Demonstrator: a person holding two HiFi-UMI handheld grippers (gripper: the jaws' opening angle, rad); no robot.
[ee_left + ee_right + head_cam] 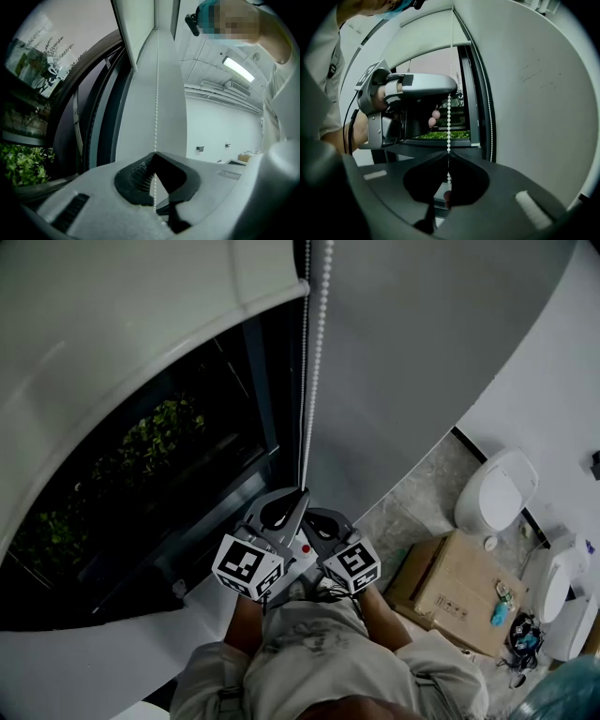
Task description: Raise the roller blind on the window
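Note:
The white roller blind [122, 324] covers the upper part of the dark window [169, 474]. Its white bead chain [317, 352] hangs down along the window's right frame. In the head view my left gripper [301, 493] and right gripper [319, 517] sit close together at the chain's lower end. Seen from the left gripper view, the left gripper [154, 155] is shut on the bead chain [156, 103]. The right gripper [449, 155] is shut on the same chain [449, 117], just below the left gripper [453, 87]. A second strand [488, 112] hangs free by the frame.
A grey wall [422, 362] stands right of the window. On the floor at the right are a cardboard box [450, 601] and white rounded units [497, 493]. Green plants [159, 432] show outside the glass. The white sill [84, 662] runs below the window.

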